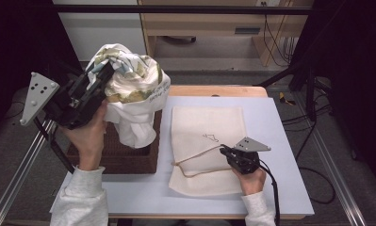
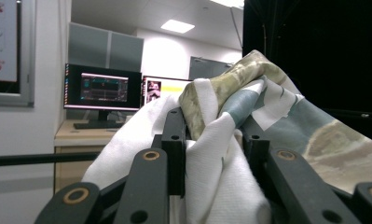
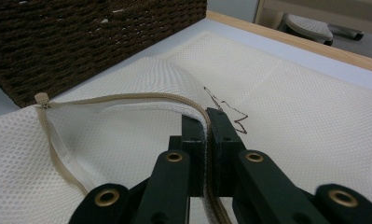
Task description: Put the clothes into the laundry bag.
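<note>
The desk (image 1: 280,155) is covered by a pale sheet. At about nine o'clock on it a dark woven basket (image 1: 129,157) is seen. At the middle, a cream mesh bag (image 1: 200,127) is laid flat, with a tan zipper (image 1: 195,157) along its open edge. The basket stands just beside the bag, at the bag's nine o'clock.

A bundled cloth (image 1: 134,80), white with green and blue patches, is held up in the air above the basket, at about ten o'clock. It is gripped by the left claw (image 1: 103,75); in the left gripper view the cloth (image 2: 221,140) is seen bunched between the two jaws, which are closed on it.

The right claw (image 1: 223,149) is kept low at about five o'clock. Its jaws are pinched shut on the zipper edge (image 3: 127,98) of the bag, and that edge is lifted a little, so a small mouth is made.

It looks as if the cloth is to be put into the bag. To do this well, the zipper edge should be pulled up higher so the mouth is wide. The cloth should be carried over toward three o'clock and lowered slowly, hanging end first. The grip should be kept tight, or loose folds may catch on the zipper.
</note>
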The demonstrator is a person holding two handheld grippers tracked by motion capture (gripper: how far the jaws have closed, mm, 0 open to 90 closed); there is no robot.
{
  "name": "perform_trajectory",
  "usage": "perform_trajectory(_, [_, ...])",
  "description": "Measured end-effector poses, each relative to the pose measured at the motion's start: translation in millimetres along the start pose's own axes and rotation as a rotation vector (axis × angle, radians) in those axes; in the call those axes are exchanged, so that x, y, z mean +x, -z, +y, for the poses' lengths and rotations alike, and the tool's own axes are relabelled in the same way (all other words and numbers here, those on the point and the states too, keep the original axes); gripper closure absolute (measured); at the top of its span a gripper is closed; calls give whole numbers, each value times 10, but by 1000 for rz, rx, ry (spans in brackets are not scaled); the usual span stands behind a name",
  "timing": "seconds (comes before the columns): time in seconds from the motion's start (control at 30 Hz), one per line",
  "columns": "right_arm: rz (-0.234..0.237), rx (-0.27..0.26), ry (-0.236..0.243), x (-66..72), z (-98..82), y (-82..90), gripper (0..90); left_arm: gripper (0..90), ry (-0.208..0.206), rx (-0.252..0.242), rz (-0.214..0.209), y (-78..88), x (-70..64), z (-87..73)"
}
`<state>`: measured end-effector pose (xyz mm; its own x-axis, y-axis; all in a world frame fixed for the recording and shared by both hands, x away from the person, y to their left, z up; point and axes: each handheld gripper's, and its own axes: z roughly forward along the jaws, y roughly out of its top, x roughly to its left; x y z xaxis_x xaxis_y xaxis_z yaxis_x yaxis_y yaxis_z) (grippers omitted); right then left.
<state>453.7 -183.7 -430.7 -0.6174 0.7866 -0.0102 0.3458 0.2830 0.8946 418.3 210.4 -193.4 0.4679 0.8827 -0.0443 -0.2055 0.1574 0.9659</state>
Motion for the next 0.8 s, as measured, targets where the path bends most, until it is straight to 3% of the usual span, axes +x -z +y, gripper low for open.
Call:
perform_trajectory(0.27, [3,0,-3,-5,-6,-2,865,688,-16,-28,-47,-163,-296,66])
perform_trajectory(0.8, [4,-5,-9,-36,-16,-5,865,686,-45,-76,-125,-478,-876,349])
